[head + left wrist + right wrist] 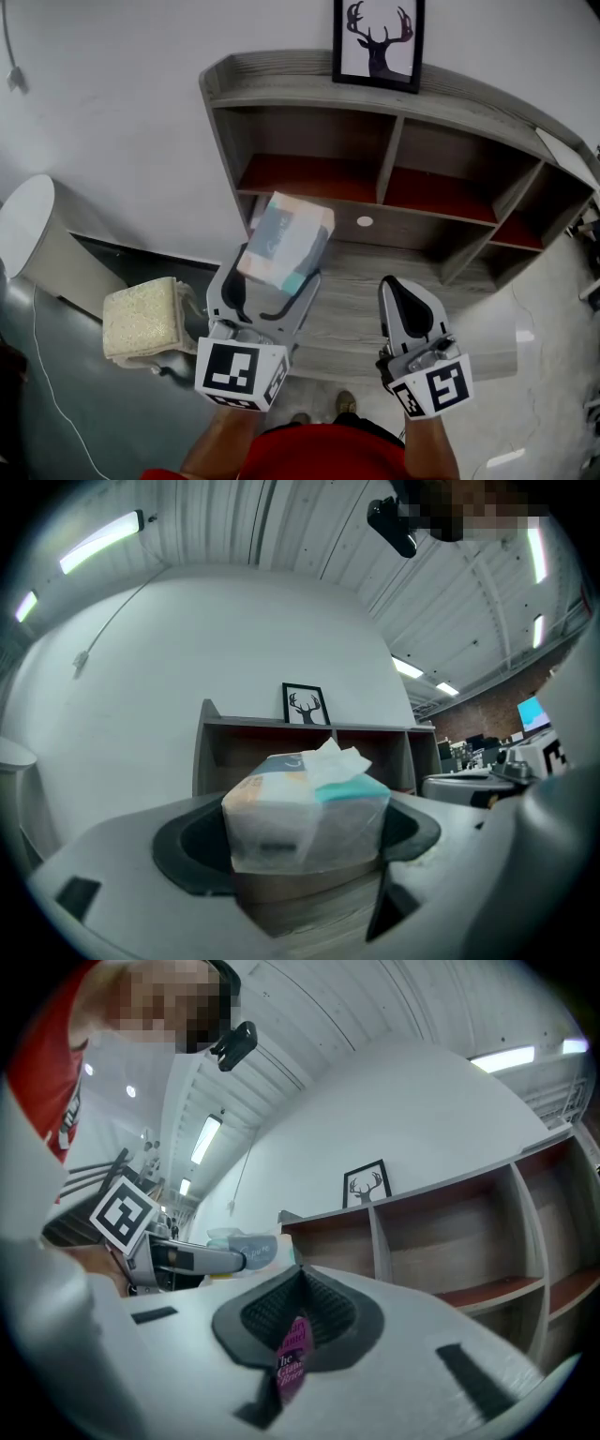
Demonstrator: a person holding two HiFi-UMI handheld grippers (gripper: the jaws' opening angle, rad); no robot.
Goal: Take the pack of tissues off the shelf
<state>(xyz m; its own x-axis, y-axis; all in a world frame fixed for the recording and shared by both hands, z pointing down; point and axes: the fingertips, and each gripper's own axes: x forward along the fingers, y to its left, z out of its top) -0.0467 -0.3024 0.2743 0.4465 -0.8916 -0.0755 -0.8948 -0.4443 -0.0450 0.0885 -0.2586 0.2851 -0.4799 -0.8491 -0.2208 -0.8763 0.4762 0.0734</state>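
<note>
Gripping a soft plastic-wrapped pack of tissues (285,241) with teal and peach print, the left tongs (269,284) have their dark pads pressed against its two sides. The left gripper view shows the pack (306,808) filling the gap between the jaws, with a white tissue sticking out of its top. In the head view it is tilted and held in the air in front of the grey wooden shelf unit (309,92) with reddish inner boards. The right gripper view shows it out in front of the shelf, not touching it. A black-framed deer picture (379,42) stands on the shelf's top board.

The right tongs (403,298) are closed, pads together, and are held beside the left ones. In their own view a narrow magenta printed strip (292,1357) shows in the slit between the pads; whether it is pinched there I cannot tell.

A yellowish sponge-like block (141,320) lies to the left, near a white round-topped stand (31,228).
</note>
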